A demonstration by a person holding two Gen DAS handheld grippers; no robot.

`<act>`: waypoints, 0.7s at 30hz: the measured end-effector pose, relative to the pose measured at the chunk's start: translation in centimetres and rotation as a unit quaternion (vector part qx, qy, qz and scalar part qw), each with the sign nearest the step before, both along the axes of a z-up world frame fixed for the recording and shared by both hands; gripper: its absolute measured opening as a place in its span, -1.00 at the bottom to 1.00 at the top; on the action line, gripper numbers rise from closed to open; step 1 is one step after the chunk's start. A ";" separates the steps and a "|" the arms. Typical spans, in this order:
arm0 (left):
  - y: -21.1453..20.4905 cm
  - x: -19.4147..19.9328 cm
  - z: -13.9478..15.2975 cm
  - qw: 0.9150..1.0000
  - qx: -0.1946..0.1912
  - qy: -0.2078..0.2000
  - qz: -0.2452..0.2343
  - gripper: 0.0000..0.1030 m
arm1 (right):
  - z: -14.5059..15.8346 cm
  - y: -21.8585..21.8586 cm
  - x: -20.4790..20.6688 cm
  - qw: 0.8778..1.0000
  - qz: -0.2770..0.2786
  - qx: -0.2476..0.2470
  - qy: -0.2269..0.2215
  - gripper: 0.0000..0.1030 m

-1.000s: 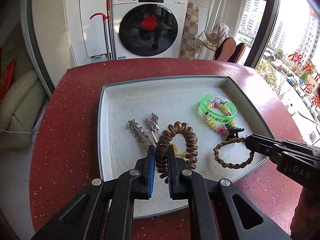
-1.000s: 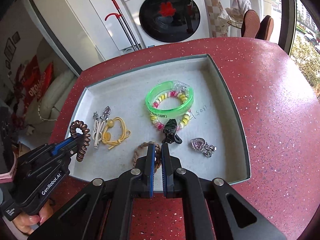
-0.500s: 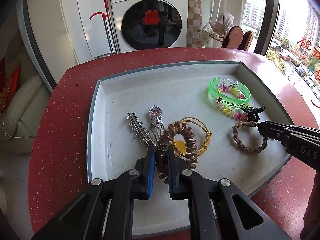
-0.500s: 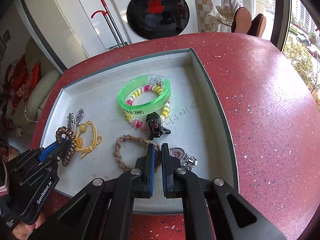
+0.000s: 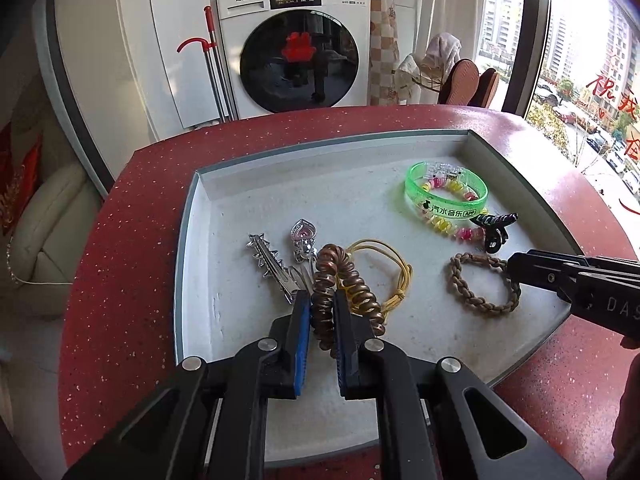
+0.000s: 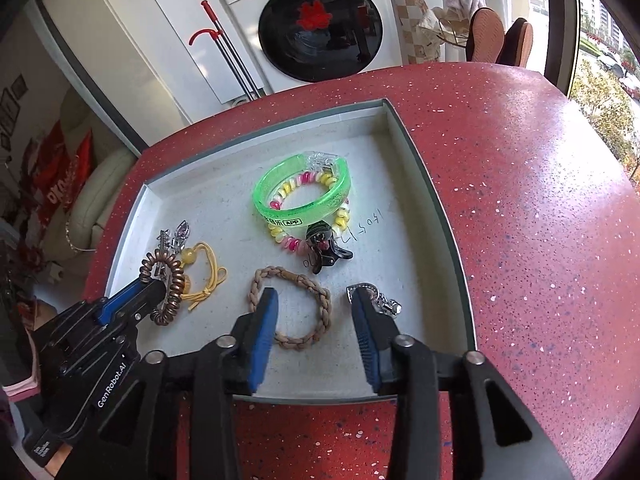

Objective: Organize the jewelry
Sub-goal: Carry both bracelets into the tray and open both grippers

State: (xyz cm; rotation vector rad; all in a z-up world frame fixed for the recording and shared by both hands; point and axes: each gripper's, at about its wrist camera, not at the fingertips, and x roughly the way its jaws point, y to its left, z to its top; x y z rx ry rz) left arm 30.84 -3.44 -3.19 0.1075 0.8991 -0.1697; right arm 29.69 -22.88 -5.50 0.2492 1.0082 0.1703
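A grey tray [image 5: 192, 240] [image 6: 432, 184] on the red table holds the jewelry. My left gripper [image 5: 322, 300] [image 6: 152, 286] is shut on a brown spiral hair tie [image 5: 332, 280] [image 6: 170, 280], low over the tray's near left part above a yellow cord tie [image 5: 394, 276] [image 6: 208, 280]. My right gripper [image 6: 314, 300] is open, its fingers on either side of the near part of a braided tan bracelet [image 6: 296, 304] [image 5: 476, 284] that lies on the tray. A silver heart charm [image 6: 384, 304] lies by the right finger.
A green bangle [image 6: 300, 196] [image 5: 444, 196], a pink-yellow bead bracelet [image 6: 288, 240], a black claw clip [image 6: 326, 246] [image 5: 494, 228] and silver hair clips [image 5: 276, 268] [image 6: 172, 240] lie in the tray. A washing machine [image 5: 296, 44] stands beyond the red table [image 6: 540, 220].
My right gripper has opened and let go of the braided bracelet, which now lies flat on the tray. My left gripper has moved down and forward with the spiral tie.
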 end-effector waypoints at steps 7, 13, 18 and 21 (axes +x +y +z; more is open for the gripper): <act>-0.2 -0.1 0.6 1.000 0.006 -0.011 0.008 -0.43 | 1.2 -0.5 -0.9 1.000 -0.008 0.009 -0.015 -0.12; -0.1 -0.5 1.2 1.000 0.006 -0.018 0.011 -0.43 | 1.7 -0.6 -1.5 1.000 -0.007 0.007 -0.020 -0.12; -0.1 -0.6 1.5 1.000 0.002 -0.019 0.014 -0.43 | 1.7 -0.6 -1.7 1.000 -0.006 0.006 -0.021 -0.12; 0.0 -0.8 1.8 1.000 -0.004 -0.021 0.017 -0.43 | 1.9 -0.8 -2.0 1.000 -0.007 0.004 -0.023 -0.12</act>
